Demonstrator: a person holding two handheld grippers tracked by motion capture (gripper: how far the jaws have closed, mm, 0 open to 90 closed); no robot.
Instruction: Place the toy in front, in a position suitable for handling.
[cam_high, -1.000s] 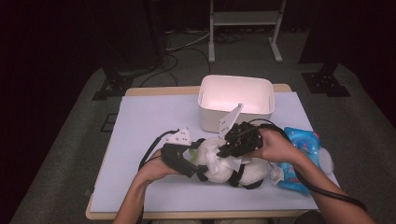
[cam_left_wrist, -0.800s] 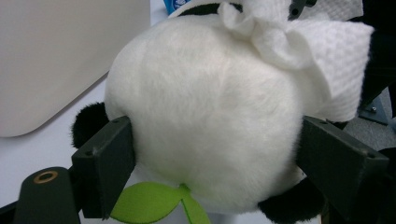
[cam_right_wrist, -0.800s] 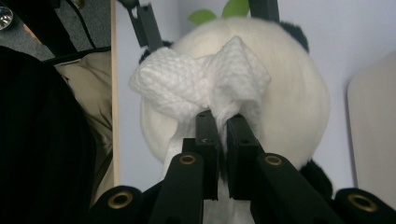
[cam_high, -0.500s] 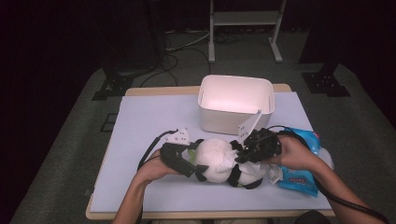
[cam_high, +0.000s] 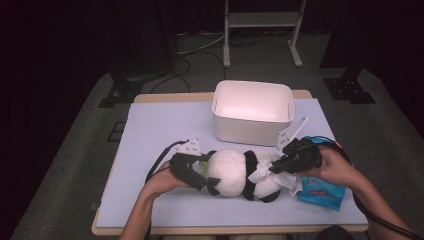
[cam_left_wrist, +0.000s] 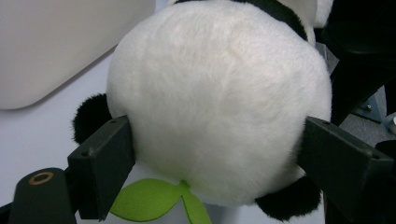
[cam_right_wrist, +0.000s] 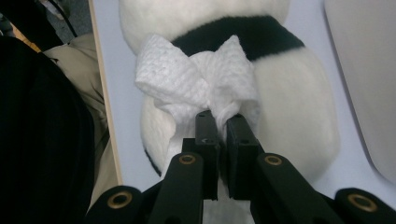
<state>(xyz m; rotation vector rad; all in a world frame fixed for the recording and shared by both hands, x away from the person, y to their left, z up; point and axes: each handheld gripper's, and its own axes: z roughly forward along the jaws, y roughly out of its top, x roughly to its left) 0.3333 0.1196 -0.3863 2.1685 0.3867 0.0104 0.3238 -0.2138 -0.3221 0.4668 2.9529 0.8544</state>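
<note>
A white bin (cam_high: 253, 111) stood at upper centre of the table (cam_high: 150, 130). Below it, at lower centre, lay a plush panda (cam_high: 240, 172). The left gripper (cam_high: 192, 172) clasped its round head; the right gripper (cam_high: 280, 167) pinched a white wipe (cam_right_wrist: 196, 86) against its body.

The high view looks forward and down over the whole table (cam_high: 150, 130) from the person's side. The left gripper view sits very close to the plush panda (cam_left_wrist: 219, 102), which the right gripper view faces from the 3 o'clock end; all three share it.
</note>
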